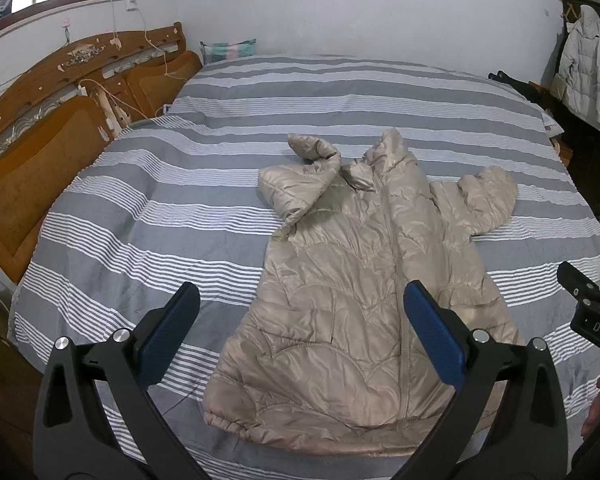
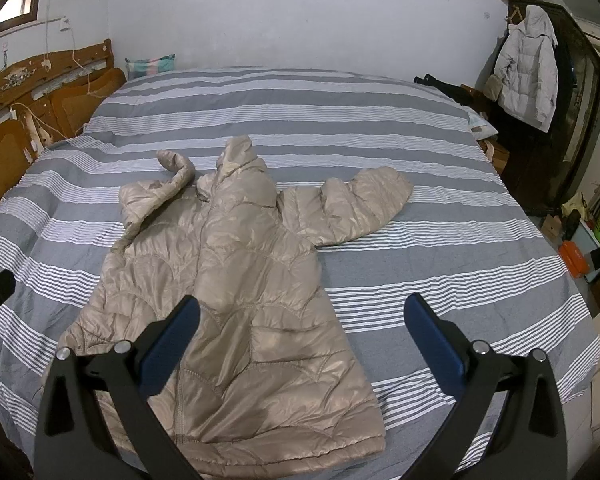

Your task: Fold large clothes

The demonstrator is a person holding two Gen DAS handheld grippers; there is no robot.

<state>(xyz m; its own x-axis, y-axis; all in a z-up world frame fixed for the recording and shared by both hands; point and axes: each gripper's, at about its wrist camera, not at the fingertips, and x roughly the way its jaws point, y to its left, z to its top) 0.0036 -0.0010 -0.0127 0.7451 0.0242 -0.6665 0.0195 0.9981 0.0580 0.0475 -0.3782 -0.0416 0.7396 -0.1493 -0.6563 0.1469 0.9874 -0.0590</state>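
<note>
Both tongs [image 1: 300, 300] [image 2: 302, 304] gape empty above the jacket [image 1: 364, 300], hem partly hidden.

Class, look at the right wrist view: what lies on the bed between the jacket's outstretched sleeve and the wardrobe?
Nothing but bare striped bedspread lies between the jacket's sleeve and the wardrobe, seen in the right wrist view.
</note>
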